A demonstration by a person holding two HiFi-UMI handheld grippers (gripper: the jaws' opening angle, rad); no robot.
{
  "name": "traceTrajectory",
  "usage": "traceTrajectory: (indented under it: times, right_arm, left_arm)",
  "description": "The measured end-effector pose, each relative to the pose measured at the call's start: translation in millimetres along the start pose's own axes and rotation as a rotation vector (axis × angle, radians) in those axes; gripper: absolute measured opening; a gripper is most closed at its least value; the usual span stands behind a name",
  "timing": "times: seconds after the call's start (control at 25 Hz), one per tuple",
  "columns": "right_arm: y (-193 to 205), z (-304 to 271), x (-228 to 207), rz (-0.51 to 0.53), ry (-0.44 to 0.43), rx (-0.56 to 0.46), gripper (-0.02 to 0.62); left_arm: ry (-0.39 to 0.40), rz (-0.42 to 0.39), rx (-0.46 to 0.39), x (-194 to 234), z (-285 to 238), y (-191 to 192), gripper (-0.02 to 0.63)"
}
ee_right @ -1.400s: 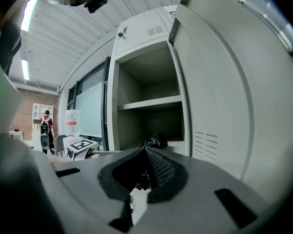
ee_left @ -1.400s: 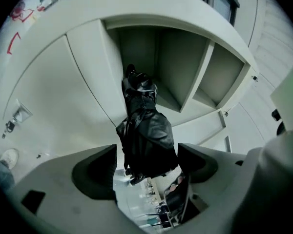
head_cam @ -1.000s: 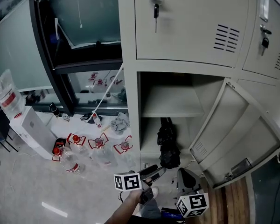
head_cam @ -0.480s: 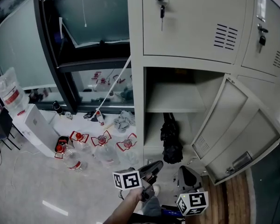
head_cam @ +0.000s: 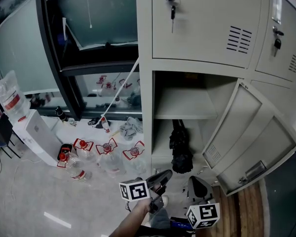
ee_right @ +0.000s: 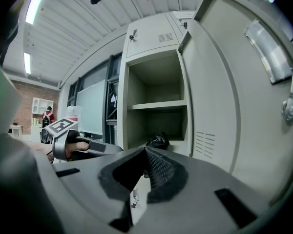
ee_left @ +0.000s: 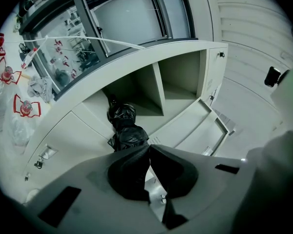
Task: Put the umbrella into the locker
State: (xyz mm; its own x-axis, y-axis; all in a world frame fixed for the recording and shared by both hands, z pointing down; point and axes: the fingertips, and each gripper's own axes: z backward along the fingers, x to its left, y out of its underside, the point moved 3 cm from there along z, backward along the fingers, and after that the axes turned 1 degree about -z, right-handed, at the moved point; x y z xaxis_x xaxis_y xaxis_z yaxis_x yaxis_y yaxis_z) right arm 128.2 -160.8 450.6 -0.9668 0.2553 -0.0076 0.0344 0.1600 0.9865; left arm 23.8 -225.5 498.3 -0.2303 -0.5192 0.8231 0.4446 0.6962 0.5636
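Note:
The black folded umbrella (head_cam: 180,149) stands upright in the lower compartment of the open grey locker (head_cam: 147,132), under its shelf (head_cam: 180,105). The locker door (head_cam: 246,142) hangs wide open to the right. My left gripper (head_cam: 166,174) hovers low in front of the locker, shut with nothing between its pads, a step back from the umbrella (ee_left: 123,126). My right gripper (head_cam: 195,184) is beside it to the right, also shut and empty. In the right gripper view the umbrella (ee_right: 158,140) shows just past the closed jaws, and the left gripper (ee_right: 83,147) is at the left.
Several water bottles (head_cam: 106,152) and a rag lie on the floor left of the locker. A white water dispenser (head_cam: 34,135) stands at far left. A white pole (head_cam: 121,90) leans against the window frame. Keys hang in the upper locker doors (head_cam: 171,9).
The view shifted a little to the left early on and then held still. Both grippers stay low in front of the locker, shut. The umbrella has not moved.

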Motion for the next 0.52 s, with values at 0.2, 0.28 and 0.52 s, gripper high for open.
traceTrajectory:
  times: [0.2, 0.28, 0.52]
  right_arm:
    - [-0.4, -0.7, -0.1, 0.003, -0.003, -0.001, 0.0]
    - [-0.9, -0.8, 0.9, 0.004, -0.005, -0.002, 0.0]
    - [-1.7, -3.9, 1.4, 0.004, -0.009, -0.005, 0.0]
  left_arm:
    - [0.012, 0.012, -0.011, -0.4, -1.9, -1.5, 0.017]
    - [0.015, 0.012, -0.014, -0.4, -2.0, -2.3, 0.017]
    - [0.013, 0.021, -0.013, 1.8, -3.5, -3.7, 0.017]
